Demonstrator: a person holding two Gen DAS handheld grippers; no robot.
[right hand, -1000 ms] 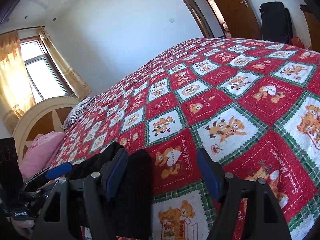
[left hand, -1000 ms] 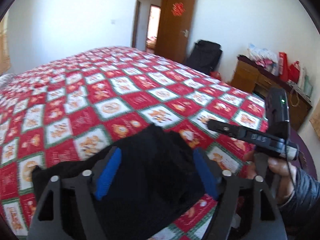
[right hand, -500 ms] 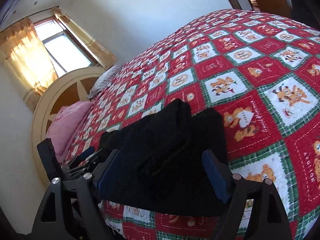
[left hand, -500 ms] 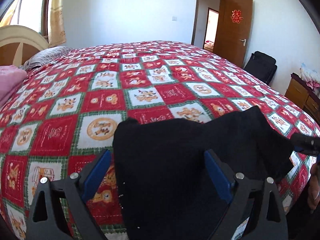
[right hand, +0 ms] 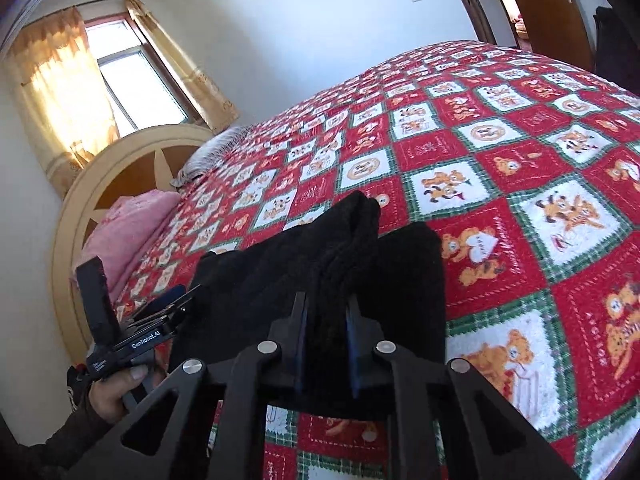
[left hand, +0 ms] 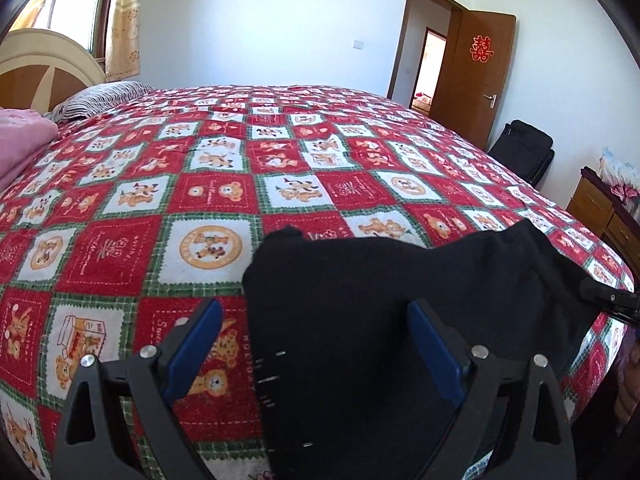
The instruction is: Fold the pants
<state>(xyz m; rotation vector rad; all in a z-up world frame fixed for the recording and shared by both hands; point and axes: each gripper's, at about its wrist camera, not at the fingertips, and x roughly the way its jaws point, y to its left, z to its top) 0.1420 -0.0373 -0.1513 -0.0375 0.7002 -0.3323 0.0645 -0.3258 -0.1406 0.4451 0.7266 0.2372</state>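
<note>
Black pants (left hand: 360,300) lie bunched at the near edge of a red patchwork quilt (left hand: 200,200) on the bed. My left gripper (left hand: 314,312) hangs open over the pants' left edge, one blue pad above the quilt, the other above the cloth. In the right wrist view the pants (right hand: 408,272) rise into a ridge. My right gripper (right hand: 326,304) is closing on that ridge, and its pads pinch the cloth. The left gripper (right hand: 160,308) also shows there, held in a hand (right hand: 116,392) at the left. The right gripper's tip (left hand: 608,300) appears at the pants' right end.
A pink blanket (left hand: 20,144) and a striped pillow (left hand: 100,98) lie by the round headboard (right hand: 120,168). A wooden door (left hand: 476,76) stands open at the back right, with a black suitcase (left hand: 524,152) and a wooden dresser (left hand: 600,208) along that wall.
The right gripper slid left over the pants and its jaws closed on a raised fold. The left gripper swung left and down over the first half second, then held still, open.
</note>
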